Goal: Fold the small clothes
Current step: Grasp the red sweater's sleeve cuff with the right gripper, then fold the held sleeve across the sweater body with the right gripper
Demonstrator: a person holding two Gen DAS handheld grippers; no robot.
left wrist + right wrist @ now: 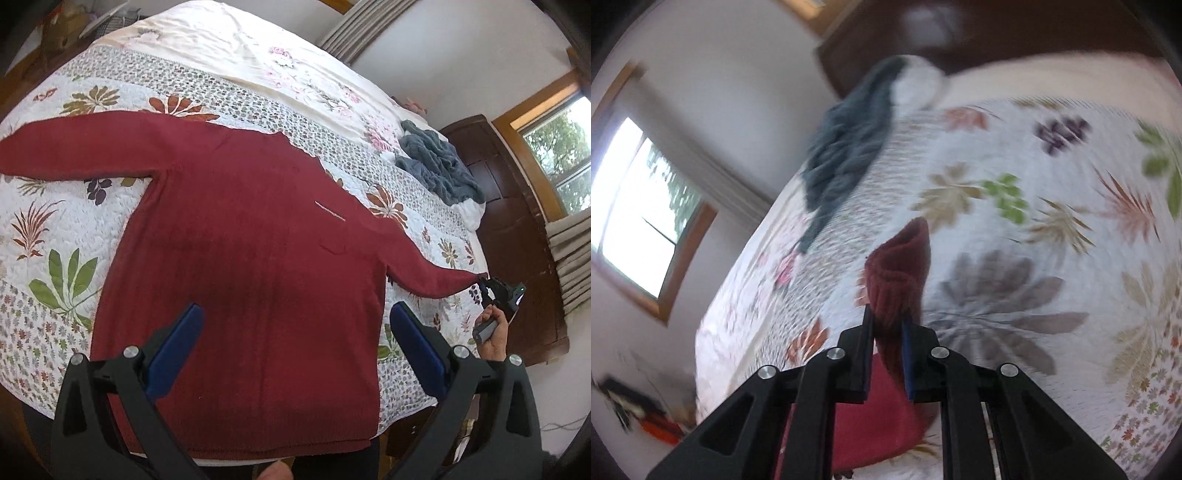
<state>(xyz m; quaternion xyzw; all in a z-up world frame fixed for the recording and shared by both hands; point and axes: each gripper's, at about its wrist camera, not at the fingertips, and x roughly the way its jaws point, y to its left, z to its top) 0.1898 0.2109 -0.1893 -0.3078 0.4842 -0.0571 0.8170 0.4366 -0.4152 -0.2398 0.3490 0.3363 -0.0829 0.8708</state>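
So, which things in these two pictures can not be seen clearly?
- Sweater hem: in the left wrist view, partly covered by the open left gripper.
- Sleeve cuff: its tip sits between the right gripper fingers, so it is hidden there.
- Blue cloth and quilt: motion-blurred in the right wrist view.

A floral quilted bedspread (pixel 70 221) covers the bed. At 2 o'clock on it lies a crumpled grey-blue garment (pixel 436 162). A cream floral sheet (pixel 221 48) occupies 12 o'clock. A dark wooden headboard (pixel 517 236) stands at 3 o'clock, beside a wood-framed window (pixel 557 147) and pleated curtains (pixel 569 258).
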